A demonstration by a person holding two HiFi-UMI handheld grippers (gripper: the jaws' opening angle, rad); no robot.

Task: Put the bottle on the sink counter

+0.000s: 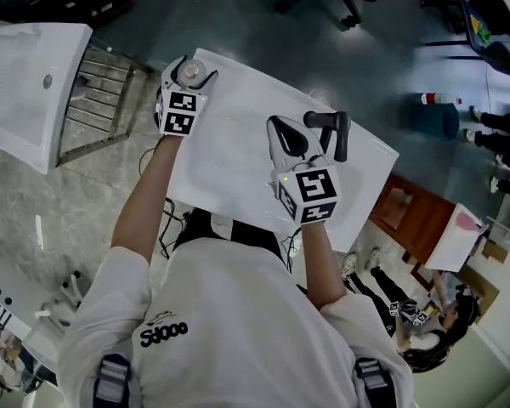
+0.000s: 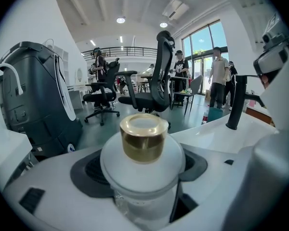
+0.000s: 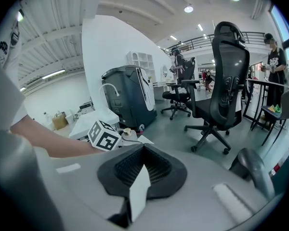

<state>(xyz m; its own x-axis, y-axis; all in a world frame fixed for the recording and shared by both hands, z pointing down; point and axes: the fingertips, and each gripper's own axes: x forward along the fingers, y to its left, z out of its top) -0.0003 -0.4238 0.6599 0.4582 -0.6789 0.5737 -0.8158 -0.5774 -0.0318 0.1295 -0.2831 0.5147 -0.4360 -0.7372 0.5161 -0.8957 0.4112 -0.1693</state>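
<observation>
One bottle (image 2: 142, 163), pale-bodied with a gold cap (image 2: 143, 137), sits upright between the jaws of the left gripper (image 1: 187, 82), which stand wide and are clamped on its sides. Seen from the head view, it is at the far left corner of the white sink counter (image 1: 238, 168), close to the edge. No view shows whether its base already rests on the surface or hangs just above it. The right gripper (image 1: 289, 141) is over the middle of the counter, just beside the black faucet (image 1: 330, 126), with its jaws together and nothing in them. I judge the placing step to be in hand and nearly finished: the bottle has been brought to the counter but not let go. The next move probably calls for settling the base flat, a little inward from the corner so it cannot tip off the edge. The jaws should then part evenly and draw straight back without nudging the cap or body.
</observation>
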